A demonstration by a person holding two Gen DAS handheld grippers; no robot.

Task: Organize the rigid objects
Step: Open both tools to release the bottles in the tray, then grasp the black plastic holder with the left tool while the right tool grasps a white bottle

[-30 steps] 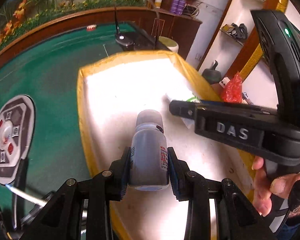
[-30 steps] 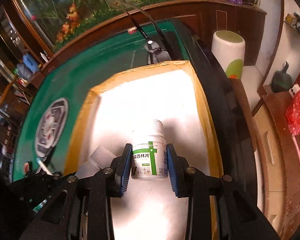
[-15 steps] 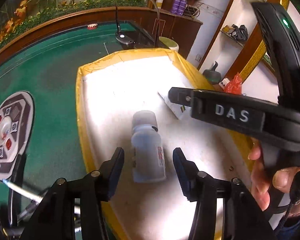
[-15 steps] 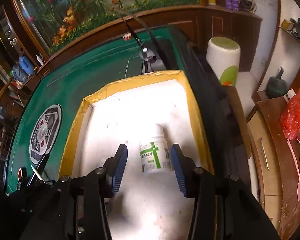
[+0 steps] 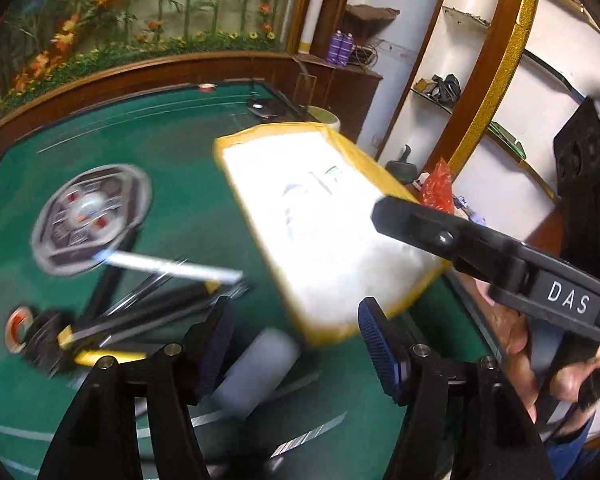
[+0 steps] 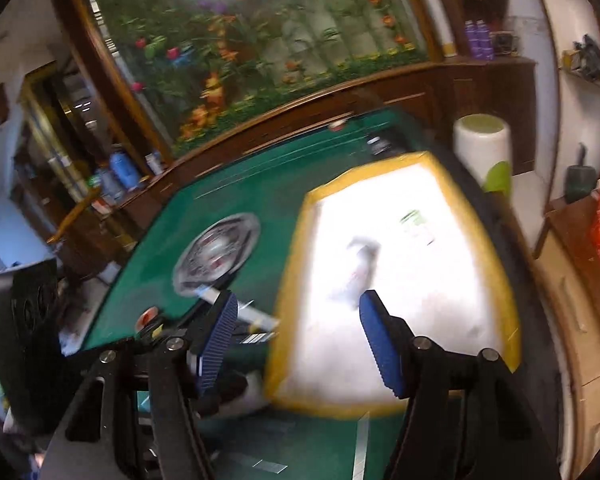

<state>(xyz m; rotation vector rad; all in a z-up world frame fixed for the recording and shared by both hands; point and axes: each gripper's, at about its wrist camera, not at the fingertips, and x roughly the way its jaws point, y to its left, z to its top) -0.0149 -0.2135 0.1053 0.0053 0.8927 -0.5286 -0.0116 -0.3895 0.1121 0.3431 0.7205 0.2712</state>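
A yellow-rimmed white tray [image 5: 260, 216] [image 6: 288, 280] sits on the green table. Blurred inside it lie a grey bottle [image 5: 296, 208] [image 6: 360, 268] and a white bottle with a green label [image 5: 332, 172] [image 6: 414, 222]. My left gripper [image 5: 296, 344] hangs back from the tray's near corner, jaws opening, gripping nothing. A white cylinder [image 5: 256, 372] lies on the table below it, outside the tray. My right gripper [image 6: 298, 340] hovers over the tray's near left rim, jaws opening, empty. It also shows at the right of the left wrist view [image 5: 440, 236].
A round grey control panel [image 5: 92, 220] [image 6: 216, 248] is set in the table left of the tray. Pens [image 5: 168, 268] and a tape roll [image 5: 16, 328] lie near the front left. A white and green bin [image 6: 484, 148] stands beyond the table's right edge.
Both grippers opened, let go of their bottles inside the tray, and drew back and up out of it. The bottles now lie in the tray, far from the fingers.
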